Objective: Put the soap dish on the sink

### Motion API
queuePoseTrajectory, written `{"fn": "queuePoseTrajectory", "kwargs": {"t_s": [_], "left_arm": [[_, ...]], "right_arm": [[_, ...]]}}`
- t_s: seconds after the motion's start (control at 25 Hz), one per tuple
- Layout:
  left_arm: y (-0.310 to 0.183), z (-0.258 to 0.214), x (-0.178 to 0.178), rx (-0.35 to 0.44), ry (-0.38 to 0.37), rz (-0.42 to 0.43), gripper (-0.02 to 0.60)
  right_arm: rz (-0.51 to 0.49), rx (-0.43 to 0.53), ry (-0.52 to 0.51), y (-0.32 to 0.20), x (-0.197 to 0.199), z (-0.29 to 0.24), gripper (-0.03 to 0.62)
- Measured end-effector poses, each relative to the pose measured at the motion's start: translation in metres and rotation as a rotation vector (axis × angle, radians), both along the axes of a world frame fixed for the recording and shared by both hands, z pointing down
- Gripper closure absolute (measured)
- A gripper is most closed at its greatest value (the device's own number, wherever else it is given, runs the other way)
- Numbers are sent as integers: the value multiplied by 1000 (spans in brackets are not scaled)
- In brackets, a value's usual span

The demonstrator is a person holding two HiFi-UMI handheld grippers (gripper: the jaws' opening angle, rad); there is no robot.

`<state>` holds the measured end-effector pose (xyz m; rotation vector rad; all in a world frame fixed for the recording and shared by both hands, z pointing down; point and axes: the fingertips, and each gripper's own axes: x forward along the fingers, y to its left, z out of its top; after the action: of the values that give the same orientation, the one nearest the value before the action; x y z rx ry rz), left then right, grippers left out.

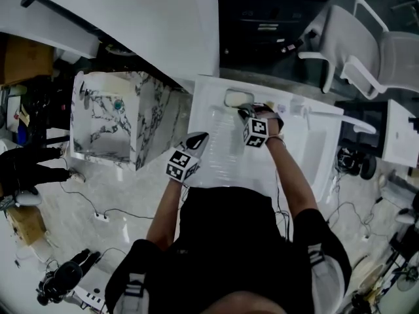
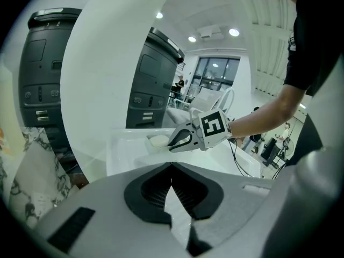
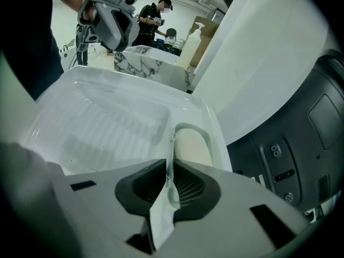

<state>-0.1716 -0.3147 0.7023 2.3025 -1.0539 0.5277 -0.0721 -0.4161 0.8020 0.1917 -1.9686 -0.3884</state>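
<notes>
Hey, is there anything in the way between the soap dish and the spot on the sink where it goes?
Nothing visible is in the way. The right claw is shut on the rim of the soap dish, which is at the far corner ledge of the sink, with only bare ledge around it.

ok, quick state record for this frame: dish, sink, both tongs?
soap dish: pale oval, at the sink's back ledge
sink: white, ribbed floor
right tongs: shut on the soap dish's near rim
left tongs: shut, holding nothing, over the sink's left side
dish seated: cannot tell if it rests fully on the ledge
release: not yet done
</notes>
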Motion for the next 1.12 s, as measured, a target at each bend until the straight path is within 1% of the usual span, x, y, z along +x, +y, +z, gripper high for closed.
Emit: {"fn": "queuePoseTrajectory", "kwargs": {"t_s": [0.16, 0.32, 0.44, 0.64, 0.92, 1.04, 1.12], "left_arm": [[4, 0, 1, 3, -12, 6, 581], [6, -4, 2, 16, -3, 2, 581], [8, -5, 3, 21, -2, 5, 581], [10, -12, 9, 38, 3, 12, 581], [19, -21, 25, 56, 3, 33, 581], [24, -27, 33, 65, 2, 42, 581], [29, -33, 41, 66, 6, 44, 581]], "right_arm": [[12, -4, 1, 1, 5, 0, 551], [21, 10, 3, 2, 11, 1, 551], [34, 32, 3, 2, 15, -7, 551], [69, 34, -21, 8, 24, -21, 556], [140, -10, -68, 32, 39, -35, 567], [199, -48, -88, 45, 51, -42, 592], [240, -71, -102, 57, 62, -46, 595]]}}
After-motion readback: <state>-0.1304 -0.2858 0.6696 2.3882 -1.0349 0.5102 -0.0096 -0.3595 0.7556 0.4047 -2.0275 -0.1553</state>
